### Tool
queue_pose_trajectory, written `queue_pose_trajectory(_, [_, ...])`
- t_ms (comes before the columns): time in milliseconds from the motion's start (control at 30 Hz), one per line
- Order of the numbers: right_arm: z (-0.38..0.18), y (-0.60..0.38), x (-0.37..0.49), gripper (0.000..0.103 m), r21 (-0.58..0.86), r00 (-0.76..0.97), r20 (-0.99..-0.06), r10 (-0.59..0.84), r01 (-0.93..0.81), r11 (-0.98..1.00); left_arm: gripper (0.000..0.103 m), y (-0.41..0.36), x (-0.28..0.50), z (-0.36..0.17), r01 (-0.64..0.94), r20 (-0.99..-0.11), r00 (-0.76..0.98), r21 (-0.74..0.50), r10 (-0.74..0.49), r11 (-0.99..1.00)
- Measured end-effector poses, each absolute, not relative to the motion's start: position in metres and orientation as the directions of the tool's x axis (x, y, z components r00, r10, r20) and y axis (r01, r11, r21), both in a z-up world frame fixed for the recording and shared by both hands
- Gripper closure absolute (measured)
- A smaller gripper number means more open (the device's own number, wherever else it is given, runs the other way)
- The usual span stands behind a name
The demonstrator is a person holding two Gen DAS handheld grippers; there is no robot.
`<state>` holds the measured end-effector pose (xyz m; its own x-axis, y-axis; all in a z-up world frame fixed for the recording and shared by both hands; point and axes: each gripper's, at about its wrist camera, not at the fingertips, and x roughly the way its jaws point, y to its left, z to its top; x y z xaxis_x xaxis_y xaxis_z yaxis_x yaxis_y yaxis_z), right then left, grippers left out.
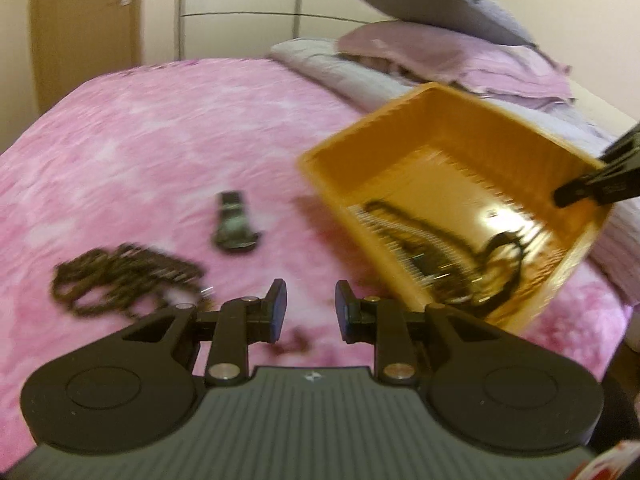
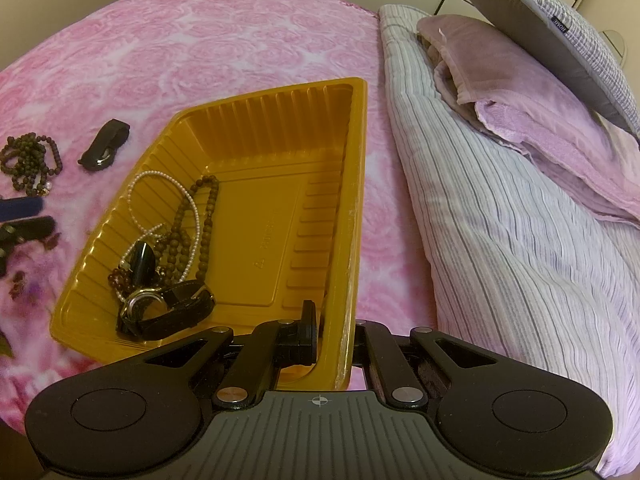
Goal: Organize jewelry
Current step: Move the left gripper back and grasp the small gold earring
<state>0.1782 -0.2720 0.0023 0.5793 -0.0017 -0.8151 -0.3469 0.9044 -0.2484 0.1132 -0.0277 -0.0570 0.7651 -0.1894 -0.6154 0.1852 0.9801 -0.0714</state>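
While its fingers pinch the near wall of the tray (image 2: 280,216), the right gripper (image 2: 334,332) holds that tray on the pink blanket (image 2: 224,36). Inside lie a watch (image 2: 160,308), brown beads (image 2: 200,220) and a pearl strand (image 2: 160,184). The left gripper (image 1: 310,312) hovers above the blanket, fingers spread, nothing between them. Beyond it lie a bead necklace (image 1: 116,280) and a dark strap (image 1: 234,224), both outside the tray. Farther off, pillows (image 2: 520,216) are stacked.
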Motion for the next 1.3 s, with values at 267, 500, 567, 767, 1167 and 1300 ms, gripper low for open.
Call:
queue_pose_trajectory(267, [0.003, -0.272, 0.178, 0.099, -0.25, 0.579, -0.815, -0.003, -0.347, 0.904, 0.08, 0.003, 0.122, -0.079, 0.109, -0.664, 0.738, -0.06, -0.121, 0.992])
queue_pose_trajectory(500, [0.003, -0.272, 0.178, 0.099, -0.25, 0.578, -0.816, -0.004, -0.347, 0.904, 0.08, 0.003, 0.132, -0.083, 0.087, -0.654, 0.752, -0.028, -0.084, 0.996])
queue_pose_trajectory(567, [0.003, -0.273, 0.179, 0.099, -0.251, 0.579, -0.815, -0.003, -0.348, 0.903, 0.08, 0.003, 0.135, -0.083, 0.08, -0.651, 0.755, -0.021, -0.075, 0.997])
queue_pose_trajectory(767, [0.003, -0.273, 0.179, 0.099, -0.249, 0.578, -0.816, -0.003, -0.347, 0.904, 0.08, 0.002, 0.146, -0.083, 0.081, -0.646, 0.761, 0.018, -0.05, 0.997])
queue_pose_trajectory(1167, [0.003, -0.273, 0.179, 0.099, -0.249, 0.578, -0.816, -0.003, -0.347, 0.904, 0.091, -0.006, 0.147, -0.087, 0.129, -0.649, 0.759, 0.082, -0.045, 0.988])
queue_pose_trajectory(1300, [0.003, -0.273, 0.179, 0.099, -0.25, 0.578, -0.816, -0.003, -0.348, 0.904, 0.092, -0.008, 0.143, -0.085, 0.133, -0.645, 0.762, 0.075, -0.054, 0.988])
